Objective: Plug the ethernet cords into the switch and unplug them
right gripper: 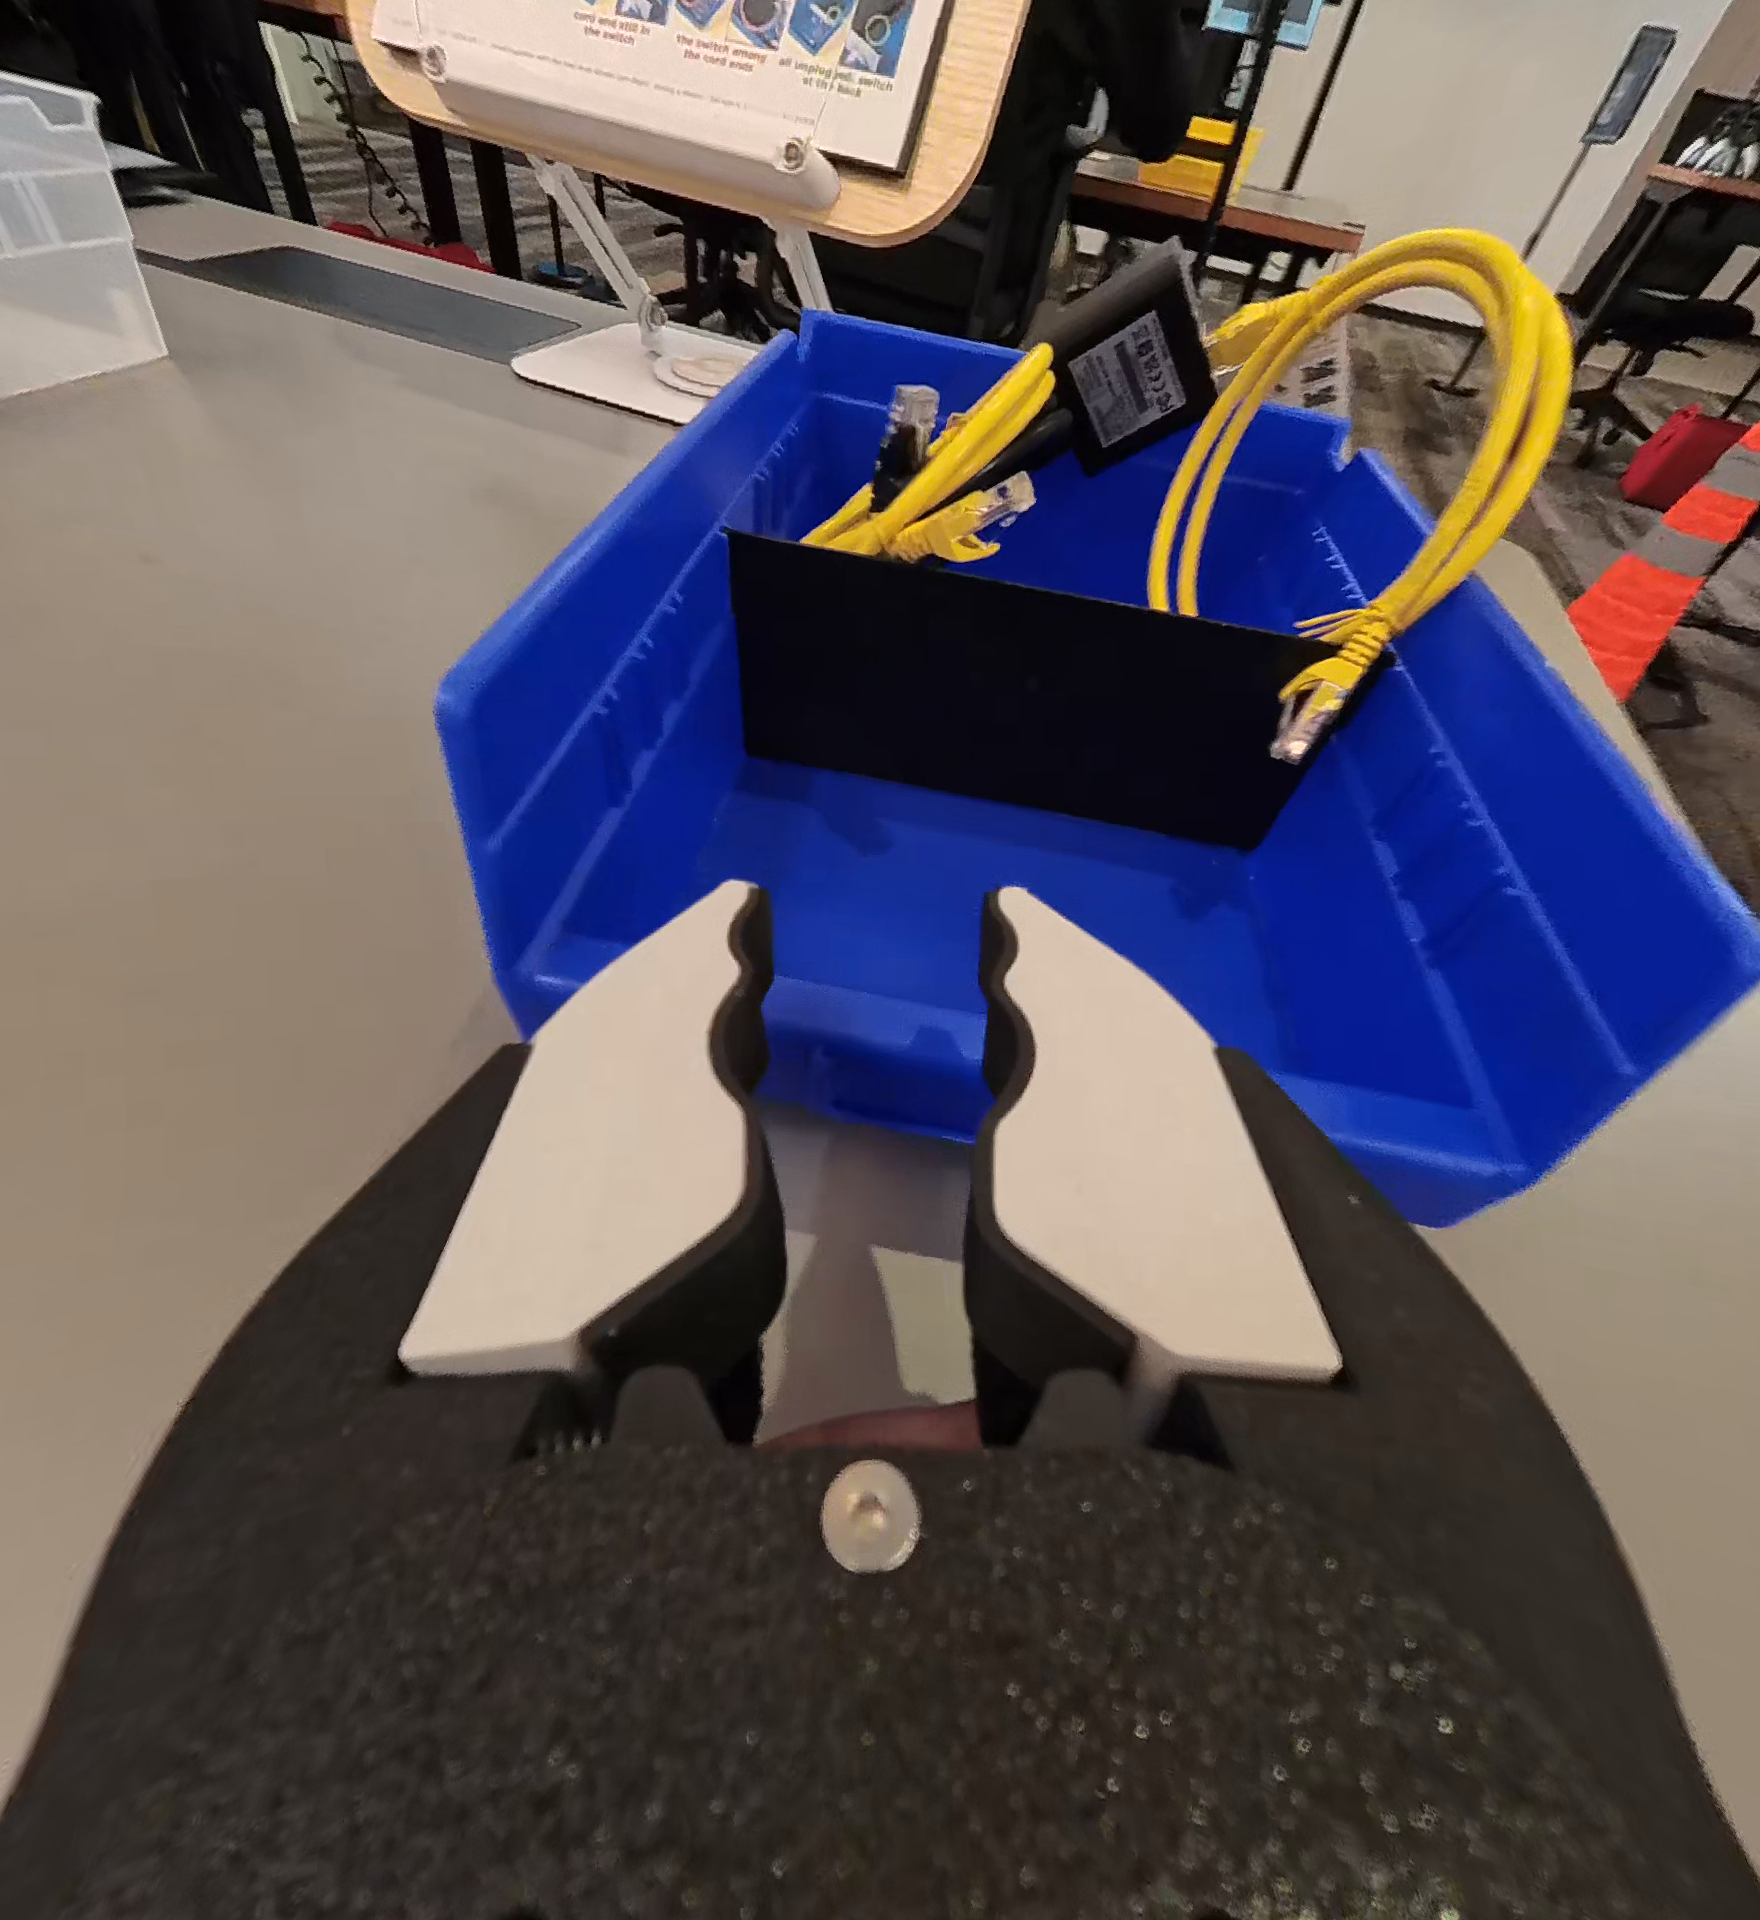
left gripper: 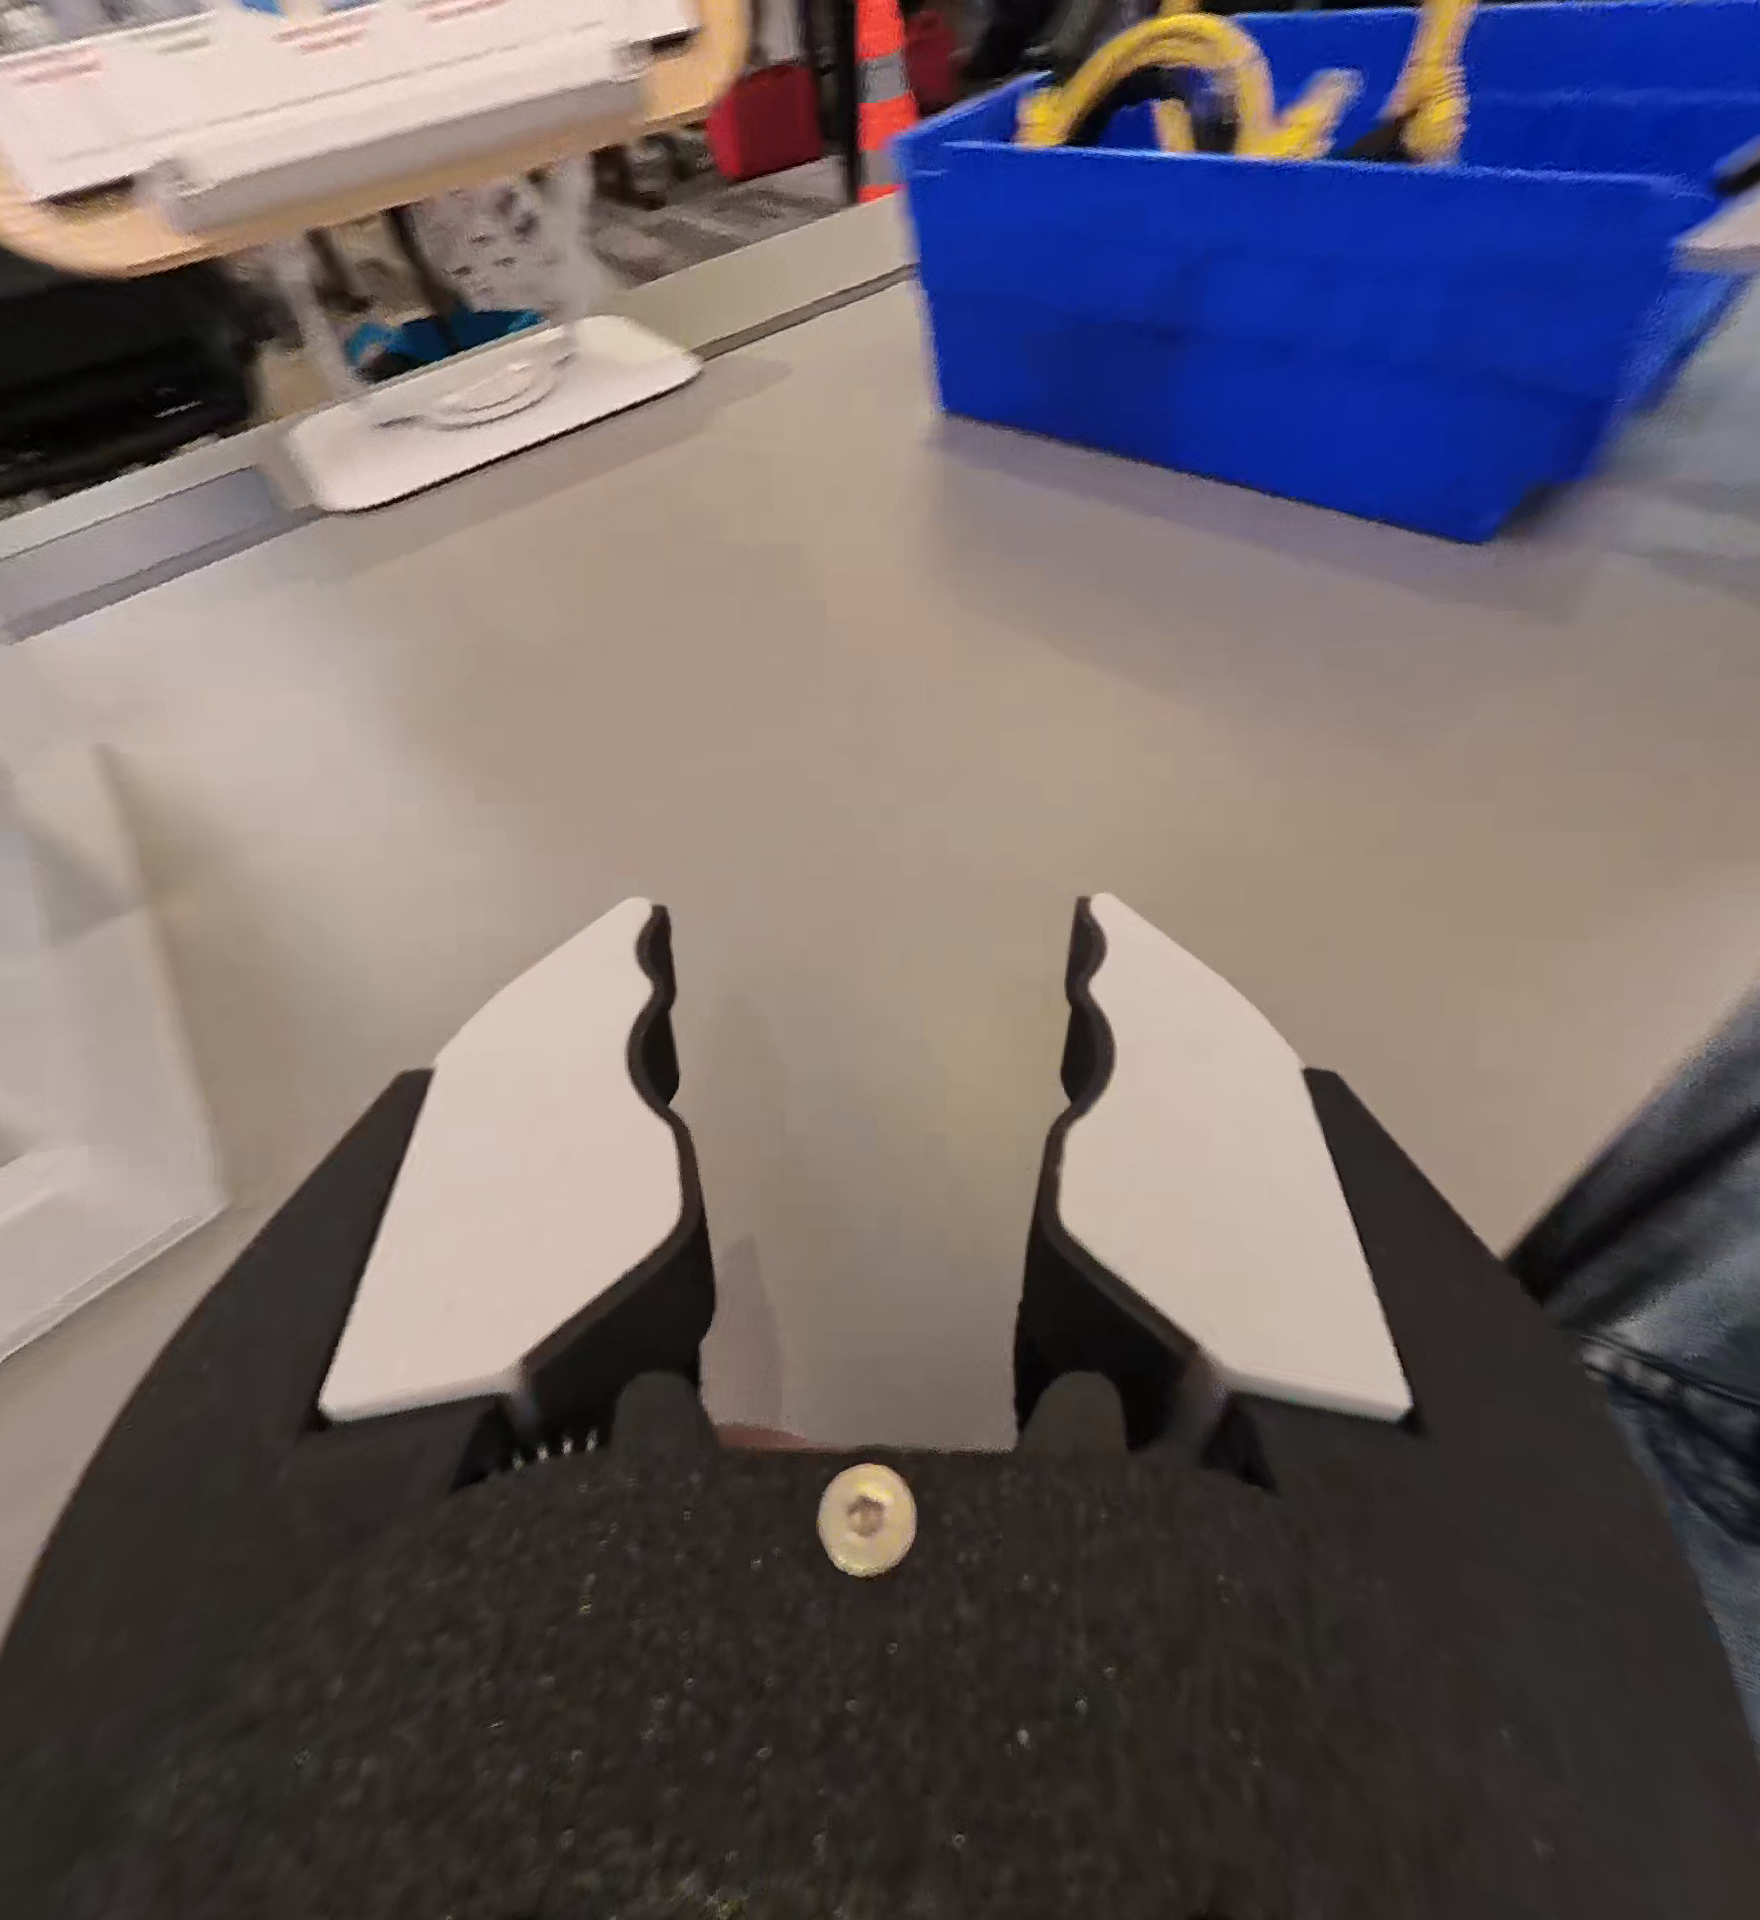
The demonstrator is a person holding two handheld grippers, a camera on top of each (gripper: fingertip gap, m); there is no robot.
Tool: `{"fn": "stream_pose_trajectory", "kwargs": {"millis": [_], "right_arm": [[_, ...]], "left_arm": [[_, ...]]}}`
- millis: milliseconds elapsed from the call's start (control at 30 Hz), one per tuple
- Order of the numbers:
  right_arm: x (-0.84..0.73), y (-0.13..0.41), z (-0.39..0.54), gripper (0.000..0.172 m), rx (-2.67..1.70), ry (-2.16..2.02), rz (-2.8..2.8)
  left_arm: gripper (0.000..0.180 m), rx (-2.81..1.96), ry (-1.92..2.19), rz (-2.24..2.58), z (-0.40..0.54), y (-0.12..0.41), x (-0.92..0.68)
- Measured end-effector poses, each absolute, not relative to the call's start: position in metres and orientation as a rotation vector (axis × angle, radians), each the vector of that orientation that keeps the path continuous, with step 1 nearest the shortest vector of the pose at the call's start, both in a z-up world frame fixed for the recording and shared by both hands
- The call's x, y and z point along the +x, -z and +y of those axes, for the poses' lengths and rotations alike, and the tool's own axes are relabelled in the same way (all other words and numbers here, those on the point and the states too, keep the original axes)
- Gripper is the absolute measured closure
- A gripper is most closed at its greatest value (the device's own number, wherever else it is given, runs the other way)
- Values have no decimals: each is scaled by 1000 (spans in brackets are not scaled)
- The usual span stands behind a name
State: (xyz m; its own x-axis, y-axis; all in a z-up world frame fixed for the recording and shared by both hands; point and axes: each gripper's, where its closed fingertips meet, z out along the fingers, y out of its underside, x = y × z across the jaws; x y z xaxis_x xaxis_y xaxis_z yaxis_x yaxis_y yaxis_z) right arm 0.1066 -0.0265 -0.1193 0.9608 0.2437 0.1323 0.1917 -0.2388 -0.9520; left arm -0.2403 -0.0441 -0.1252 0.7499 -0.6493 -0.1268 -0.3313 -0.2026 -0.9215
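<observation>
A blue bin point(right gripper: 595, 727) stands on the grey table point(right gripper: 180, 727); a black divider point(right gripper: 1011, 707) splits it. Behind the divider lie a black switch point(right gripper: 1130, 364) and several yellow ethernet cords point(right gripper: 1478, 416); one plug point(right gripper: 1312, 717) hangs over the divider's right end. My right gripper point(right gripper: 871, 914) is open with nothing between its fingers, above the bin's bare front compartment. My left gripper point(left gripper: 871, 925) is open wide with nothing in it, over bare table. In the left wrist view the bin point(left gripper: 1271, 343) is at the upper right, with the cords point(left gripper: 1167, 94) sticking out.
An instruction board on a white stand point(right gripper: 668, 104) is behind the bin, its base point(left gripper: 491, 416) on the table's far edge. A clear plastic container point(right gripper: 14, 239) sits far left. A person's jeans point(left gripper: 1707, 1299) show at the right. Orange cones point(right gripper: 1707, 520) stand on the floor. My hands' fingertips stand some 35 cm from each other.
</observation>
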Motion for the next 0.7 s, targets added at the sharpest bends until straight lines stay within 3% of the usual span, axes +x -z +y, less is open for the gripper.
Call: {"fn": "stream_pose_trajectory", "kwargs": {"millis": [233,467,600,700], "right_arm": [[160,111,-28,131,-1823,5,-170],[197,114,-34,123,-1855,-61,1],[210,115,-37,123,-1855,-57,44],[215,118,-37,123,-1860,-81,81]], "left_arm": [[112,-1746,487,885,-71,113,-140],[99,-1905,764,859,-64,109,15],[93,-1992,527,725,-26,128,57],[108,-2023,379,652,-4,142,62]]}}
